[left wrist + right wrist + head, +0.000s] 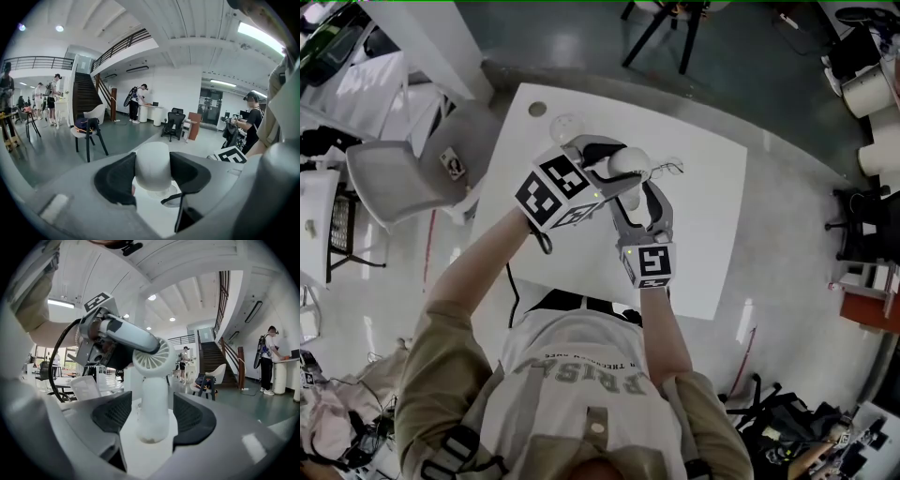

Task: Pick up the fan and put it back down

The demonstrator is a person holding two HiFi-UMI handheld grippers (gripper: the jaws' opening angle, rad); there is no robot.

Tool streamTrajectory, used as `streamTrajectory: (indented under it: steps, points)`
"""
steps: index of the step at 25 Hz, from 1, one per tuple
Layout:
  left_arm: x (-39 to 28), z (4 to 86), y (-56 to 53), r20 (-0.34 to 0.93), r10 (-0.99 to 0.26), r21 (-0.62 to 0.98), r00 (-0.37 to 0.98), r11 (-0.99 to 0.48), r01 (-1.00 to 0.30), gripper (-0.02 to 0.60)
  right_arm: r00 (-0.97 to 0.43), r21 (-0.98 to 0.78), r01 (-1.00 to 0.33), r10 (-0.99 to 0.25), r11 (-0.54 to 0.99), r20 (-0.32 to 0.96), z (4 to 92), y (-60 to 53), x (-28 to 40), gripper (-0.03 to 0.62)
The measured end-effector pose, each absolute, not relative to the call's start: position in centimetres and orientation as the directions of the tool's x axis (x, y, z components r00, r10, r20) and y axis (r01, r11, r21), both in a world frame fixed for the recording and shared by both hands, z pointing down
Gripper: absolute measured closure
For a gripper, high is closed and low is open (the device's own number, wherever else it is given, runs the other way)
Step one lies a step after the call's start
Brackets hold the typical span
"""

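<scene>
White fan (153, 394) stands upright over the table (703, 234). Your left claw (152, 174) is clamped on its rounded head, and your right claw (151, 420) sits open around the handle, pads clear of it.

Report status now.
Left gripper clamped on head of small white plastic handheld fan. Right gripper open around its handle. Fan upright on white table. Nothing blocking.

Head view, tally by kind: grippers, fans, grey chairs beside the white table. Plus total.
Grippers: 2 (left gripper, right gripper)
Fan: 1
Grey chair: 1
Total: 4
</scene>
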State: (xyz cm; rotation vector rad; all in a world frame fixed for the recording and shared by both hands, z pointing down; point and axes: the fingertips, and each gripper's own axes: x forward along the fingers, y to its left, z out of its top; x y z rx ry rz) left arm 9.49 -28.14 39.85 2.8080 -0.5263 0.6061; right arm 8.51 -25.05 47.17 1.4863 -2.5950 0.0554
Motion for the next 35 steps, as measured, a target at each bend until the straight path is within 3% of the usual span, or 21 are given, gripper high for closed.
streamTrajectory:
  steps: [7, 16, 27, 35]
  points:
    - [8.1, 41.6, -29.9, 0.48, -0.386, -0.043, 0.788, -0.908, -0.418, 0.351, -0.481, 0.025, -0.869, -0.856, 0.494, 0.19, 48.9, -24.2, 10.4, 0.33]
    - [7.8, 45.6, -29.4, 0.479, -0.4, -0.163, 0.782, -0.915, -0.369, 0.351, -0.394, -0.043, -0.917, -0.887, 0.396, 0.24, 51.3, -22.8, 14.9, 0.33]
    - [6.8, 50.7, -28.7, 0.489, -0.422, -0.152, 0.763, -0.903, -0.402, 0.351, -0.306, -0.103, -0.952, -0.898, 0.288, 0.315, 53.9, -18.9, 18.2, 0.33]
    - [6.5, 53.1, -27.8, 0.481, -0.434, -0.167, 0.762, -0.898, -0.406, 0.351, -0.327, -0.129, -0.945, -0.868, 0.301, 0.374, 56.1, -16.2, 17.0, 0.33]
